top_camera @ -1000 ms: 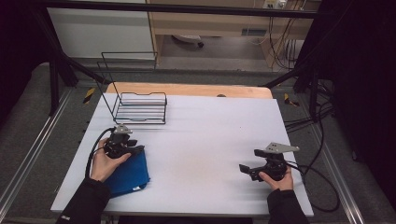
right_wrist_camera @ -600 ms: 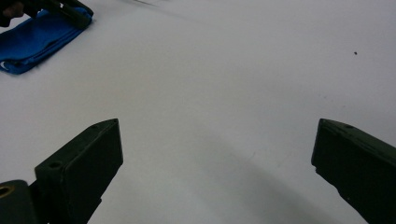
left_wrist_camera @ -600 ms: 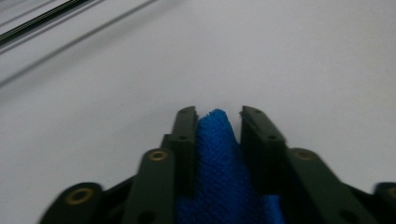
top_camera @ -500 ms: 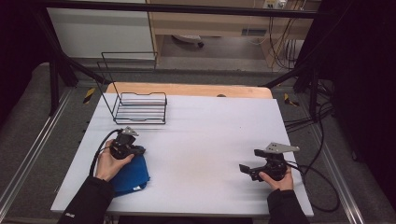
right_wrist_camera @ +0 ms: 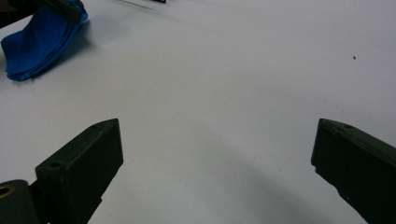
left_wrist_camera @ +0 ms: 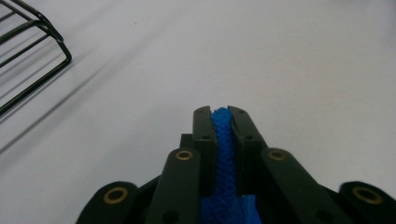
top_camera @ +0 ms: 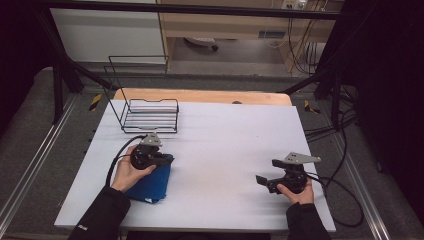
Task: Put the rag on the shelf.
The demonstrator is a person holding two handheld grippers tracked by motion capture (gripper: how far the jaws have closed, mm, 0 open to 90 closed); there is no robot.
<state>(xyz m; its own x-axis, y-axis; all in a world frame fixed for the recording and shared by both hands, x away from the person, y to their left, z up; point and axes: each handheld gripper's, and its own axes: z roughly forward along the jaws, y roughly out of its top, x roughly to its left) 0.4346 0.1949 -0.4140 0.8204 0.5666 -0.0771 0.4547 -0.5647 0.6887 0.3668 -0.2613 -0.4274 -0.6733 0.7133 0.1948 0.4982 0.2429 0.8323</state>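
A blue knitted cloth (top_camera: 150, 184) lies folded on the near left part of the white table (top_camera: 225, 145), its far edge lifted off the surface and the rest still resting flat in a soft, layered pad with rounded corners. The left tool (top_camera: 161, 160) is clenched on that raised edge: in the left gripper view its two black jaws have just been closing and now pinch a narrow upright ridge of the cloth (left_wrist_camera: 223, 140) between them, the coarse looped weave plainly visible and more of the blue fabric bunched lower down between the linkages. From the right gripper view the cloth (right_wrist_camera: 39, 39) shows as a stack of several folds, a bright, even blue, its upper corner drawn up under the other tool while the lower edge sits on the table. A black wire rack (top_camera: 150, 114) with a tall back frame stands at the far left of the table, just beyond the left tool and apart from the cloth; one of its corners (left_wrist_camera: 32, 51) appears at the upper left in the left gripper view. The right tool (top_camera: 265, 182) rests near the table's near right edge, well apart from the cloth, its jaws spread wide with nothing but bare table between them.
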